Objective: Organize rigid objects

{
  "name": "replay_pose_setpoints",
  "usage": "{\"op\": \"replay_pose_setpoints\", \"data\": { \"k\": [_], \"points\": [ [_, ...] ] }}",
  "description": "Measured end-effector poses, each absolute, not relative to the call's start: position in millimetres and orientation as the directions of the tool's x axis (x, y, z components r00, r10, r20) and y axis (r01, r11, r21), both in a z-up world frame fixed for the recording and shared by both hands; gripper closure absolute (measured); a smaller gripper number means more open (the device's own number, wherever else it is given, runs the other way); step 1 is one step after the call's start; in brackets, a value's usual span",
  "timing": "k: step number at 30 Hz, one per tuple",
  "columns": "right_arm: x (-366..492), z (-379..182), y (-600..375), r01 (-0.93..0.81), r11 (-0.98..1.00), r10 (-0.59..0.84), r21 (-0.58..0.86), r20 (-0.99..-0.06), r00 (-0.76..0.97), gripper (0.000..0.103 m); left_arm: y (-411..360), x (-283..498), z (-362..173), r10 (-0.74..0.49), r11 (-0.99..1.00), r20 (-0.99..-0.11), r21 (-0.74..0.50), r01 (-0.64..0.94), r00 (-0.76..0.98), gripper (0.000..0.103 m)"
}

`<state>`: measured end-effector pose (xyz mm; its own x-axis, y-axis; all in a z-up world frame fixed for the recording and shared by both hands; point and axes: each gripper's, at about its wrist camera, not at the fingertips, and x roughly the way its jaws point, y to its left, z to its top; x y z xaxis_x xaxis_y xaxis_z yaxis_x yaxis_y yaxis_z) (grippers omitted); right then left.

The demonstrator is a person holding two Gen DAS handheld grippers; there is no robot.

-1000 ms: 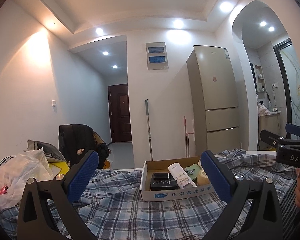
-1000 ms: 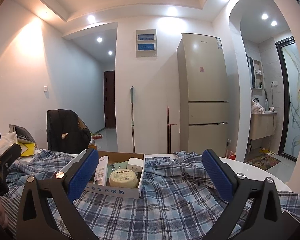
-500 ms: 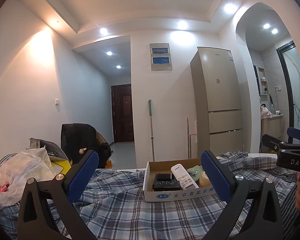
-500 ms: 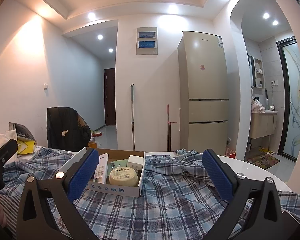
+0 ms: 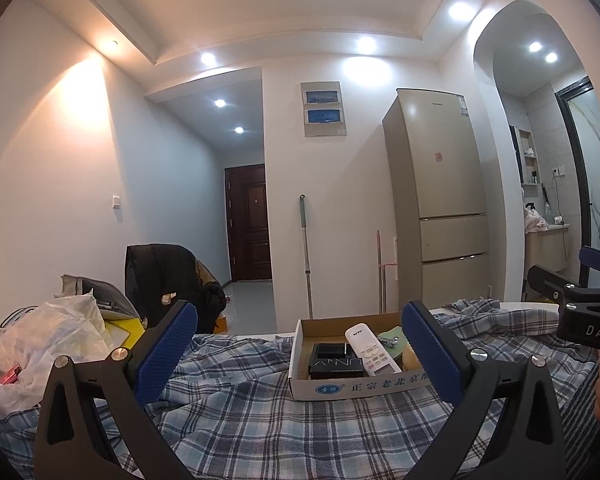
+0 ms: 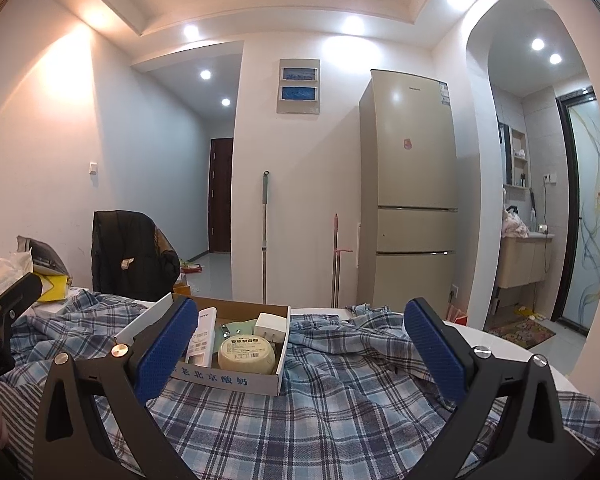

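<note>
Holding both grippers wide apart with nothing between the pads, we're hovering low over the blue plaid cloth [image 5: 260, 420]. Our left gripper [image 5: 300, 354] has the shallow cardboard box [image 5: 360, 388] dead ahead and near, with the white remote control [image 5: 372, 350] lying lengthwise away from us beside a flat black box [image 5: 336, 362]. Our right gripper [image 6: 300, 354] sees that carton off toward its left finger, round cream tin [image 6: 247, 354] at the near wall. Left looks better lined up, we reckon.

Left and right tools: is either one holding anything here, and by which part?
Nothing is held. The left tool and the right tool both stand wide open above the plaid cloth; everything visible sits in the cardboard box.
</note>
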<state>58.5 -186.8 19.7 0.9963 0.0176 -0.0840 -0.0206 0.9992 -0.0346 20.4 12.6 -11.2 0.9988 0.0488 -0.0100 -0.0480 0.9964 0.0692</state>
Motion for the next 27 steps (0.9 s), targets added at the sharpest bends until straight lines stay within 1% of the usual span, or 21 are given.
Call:
{"op": "replay_pose_setpoints", "data": {
  "k": [14, 27],
  "points": [
    [57.2, 19.4, -184.9, -0.018, 0.999, 0.015, -0.037, -0.078, 0.997, 0.0, 8.9, 22.0, -13.3, 0.044, 0.997, -0.006, 0.069, -0.043, 0.999, 0.0],
    [58.6, 20.0, -188.6, -0.019, 0.999, 0.016, -0.04, -0.093, 0.996, 0.0, 4.9, 21.4, -13.9, 0.045, 0.997, -0.013, 0.067, -0.044, 0.999, 0.0]
  ]
}}
